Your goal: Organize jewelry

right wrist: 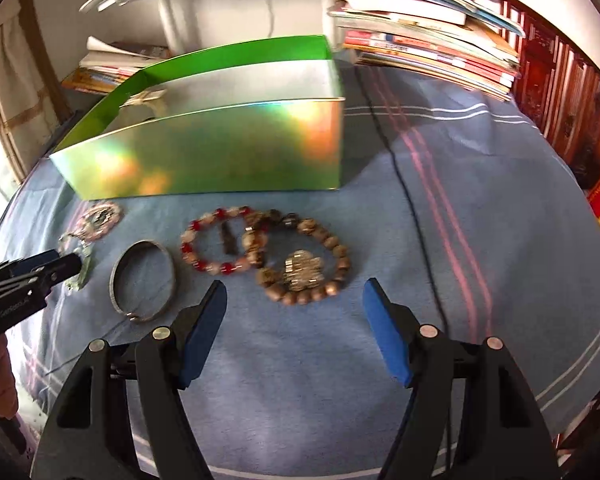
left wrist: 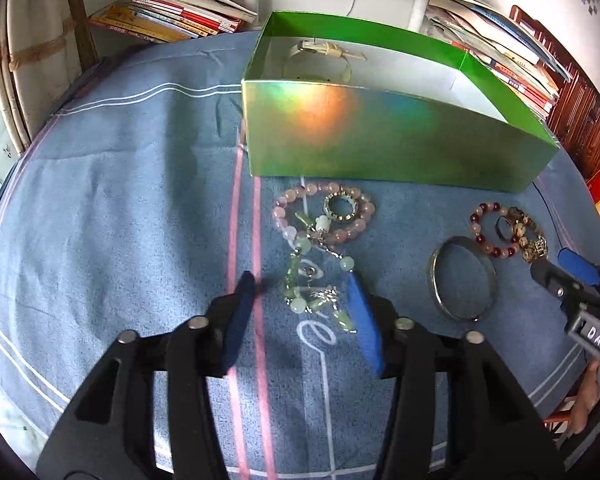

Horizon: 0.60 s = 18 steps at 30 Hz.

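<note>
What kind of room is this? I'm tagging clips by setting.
Probably a home study or bedroom, not a lab: stacks of books line the back, a blue striped cloth covers the surface, and carved dark wooden furniture stands at the right.

A lived-in home room is shown, not a workplace. A blue striped cloth [left wrist: 120, 184] is spread like a bedsheet beneath the green box [left wrist: 380, 136]. Behind the box, loose stacks of books and magazines [right wrist: 428, 52] are piled against a white wall. Right of the box, carved dark red wooden furniture [right wrist: 560, 92] is seen.
</note>
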{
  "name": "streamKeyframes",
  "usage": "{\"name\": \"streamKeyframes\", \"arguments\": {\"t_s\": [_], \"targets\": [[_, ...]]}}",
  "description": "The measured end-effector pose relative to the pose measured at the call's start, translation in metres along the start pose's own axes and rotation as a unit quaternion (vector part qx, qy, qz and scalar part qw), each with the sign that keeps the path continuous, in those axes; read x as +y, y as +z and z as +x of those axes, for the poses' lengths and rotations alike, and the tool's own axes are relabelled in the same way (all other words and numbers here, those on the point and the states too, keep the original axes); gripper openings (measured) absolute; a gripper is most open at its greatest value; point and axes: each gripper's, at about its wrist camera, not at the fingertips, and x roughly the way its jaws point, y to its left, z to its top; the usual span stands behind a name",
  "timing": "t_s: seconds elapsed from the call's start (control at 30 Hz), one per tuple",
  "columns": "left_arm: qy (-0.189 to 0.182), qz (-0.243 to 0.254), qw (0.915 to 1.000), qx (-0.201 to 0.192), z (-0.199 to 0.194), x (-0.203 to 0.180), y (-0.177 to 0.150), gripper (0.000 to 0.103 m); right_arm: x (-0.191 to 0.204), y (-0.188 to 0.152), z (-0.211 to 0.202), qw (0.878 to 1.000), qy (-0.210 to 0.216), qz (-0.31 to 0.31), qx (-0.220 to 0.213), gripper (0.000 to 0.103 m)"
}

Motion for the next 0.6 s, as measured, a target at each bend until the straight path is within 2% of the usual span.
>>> {"name": "streamKeyframes", "arguments": {"t_s": [0.07,0.13,0.23,0.37,0.6], "targets": [[0.003,0.004,1.0000,-0.001,0.001,-0.002,-0.001,0.056,-0.004,0.000,0.001,1.000,-0.003,0.005,0.000,0.066],[0.008,0.010,0.9999,-0.003,0.002,-0.004,-0.001,0.057,-0.007,0.000,0.003,1.000,-0.001,0.007,0.003,0.056],[0.011,0.015,0.9998,-0.005,0.002,-0.005,-0.004,0.059,-0.009,0.001,0.004,1.000,0.008,0.009,0.005,0.048],[0.010,0.019,0.9997,-0.006,0.003,-0.006,-0.004,0.066,-0.016,0.003,0.001,1.000,0.003,0.026,-0.004,0.048],[0.014,0.025,0.9996,-0.008,0.005,-0.010,-0.005,0.070,-0.033,0.013,0.001,0.998,-0.011,0.057,-0.014,0.048]]}}
